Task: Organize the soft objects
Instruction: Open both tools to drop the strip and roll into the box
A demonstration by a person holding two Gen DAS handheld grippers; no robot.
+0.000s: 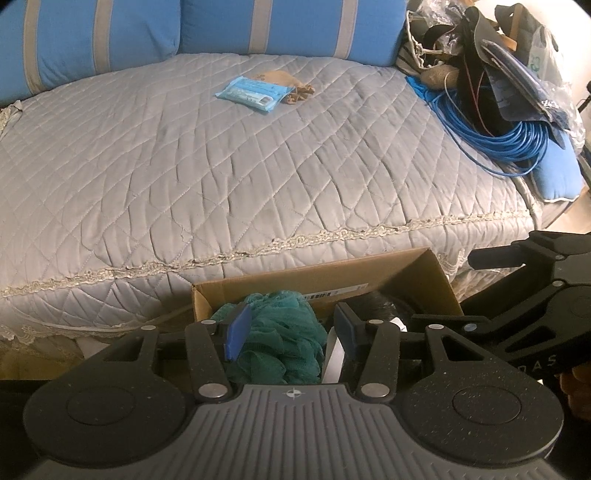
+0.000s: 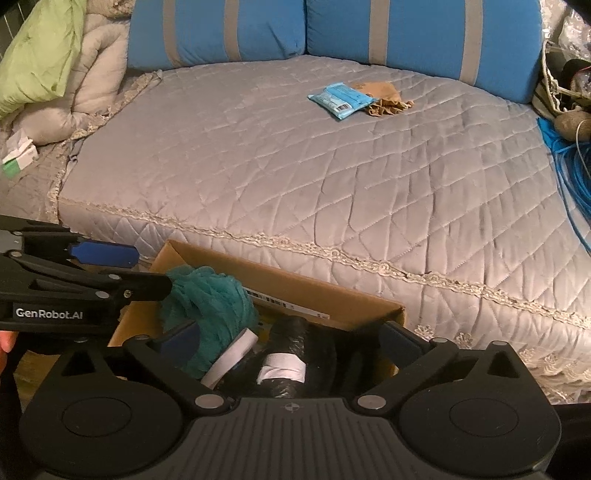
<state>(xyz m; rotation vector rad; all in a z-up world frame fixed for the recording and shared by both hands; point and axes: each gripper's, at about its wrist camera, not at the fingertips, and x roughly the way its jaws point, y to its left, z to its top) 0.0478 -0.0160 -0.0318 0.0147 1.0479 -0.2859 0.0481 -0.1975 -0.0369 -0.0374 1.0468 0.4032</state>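
Observation:
An open cardboard box (image 1: 436, 273) (image 2: 332, 295) stands on the floor against the bed's front edge. A teal mesh loofah (image 1: 280, 332) (image 2: 214, 299) lies in its left part, beside a white tape roll (image 2: 232, 354) and a black plastic bundle with a white band (image 2: 291, 347). My left gripper (image 1: 291, 328) hangs over the loofah, jaws half apart; its right pad stands clear of the mesh. My right gripper (image 2: 291, 339) is wide open above the black bundle and holds nothing. On the grey quilt further back lie a blue packet (image 1: 251, 92) (image 2: 341, 96) and a tan pouch (image 1: 280, 77) (image 2: 384, 94).
Blue striped cushions (image 1: 280, 26) line the back of the bed. A coil of blue cable (image 1: 491, 140) and a heap of bags and clutter (image 1: 517, 66) fill the right side. A green pillow (image 2: 40, 51) and a bunched beige quilt (image 2: 92, 85) lie at the left.

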